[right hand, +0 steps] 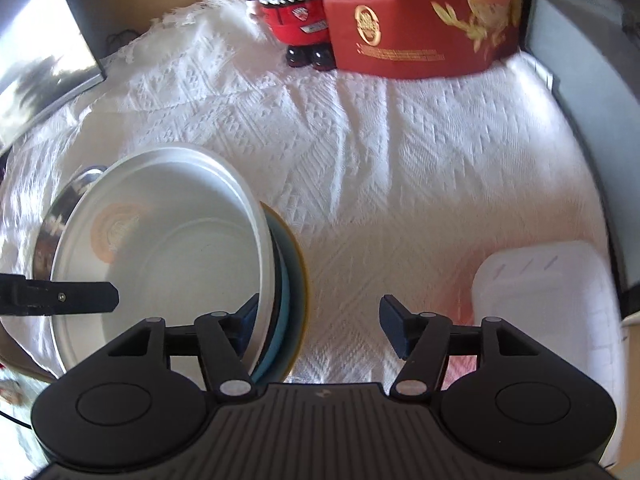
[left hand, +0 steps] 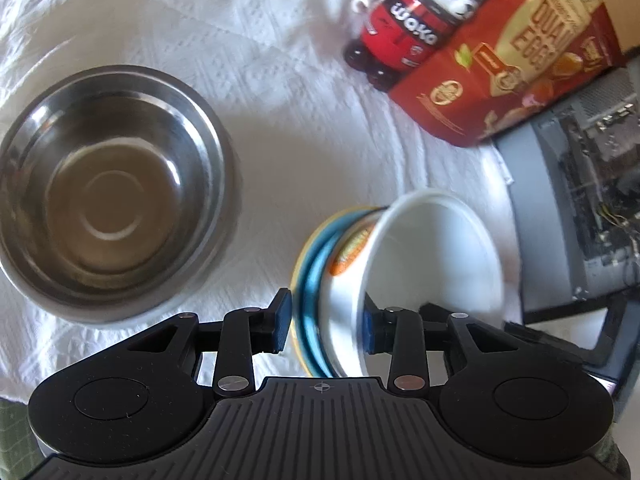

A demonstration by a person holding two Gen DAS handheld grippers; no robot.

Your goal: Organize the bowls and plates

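A white bowl [left hand: 432,256] stands tilted on its edge, nested in a blue plate [left hand: 314,280] and a yellow-rimmed plate [left hand: 298,276]. My left gripper [left hand: 326,320] straddles this stack, open: one pad is just outside the yellow plate and the other inside the bowl. A steel bowl [left hand: 112,192] sits upright on the cloth to the left. In the right wrist view my right gripper [right hand: 320,316] is open. One of its pads is inside the white bowl [right hand: 168,240] and the other stands apart over bare cloth. A left gripper finger [right hand: 80,298] reaches into the bowl.
A red bear-shaped bottle [left hand: 416,28] and a red egg box [left hand: 520,60] stand at the back of the white cloth [right hand: 400,160]. A white plastic container [right hand: 552,300] lies at the right. A grey computer case [left hand: 580,200] borders the right edge and a dark framed panel [right hand: 48,60] the left.
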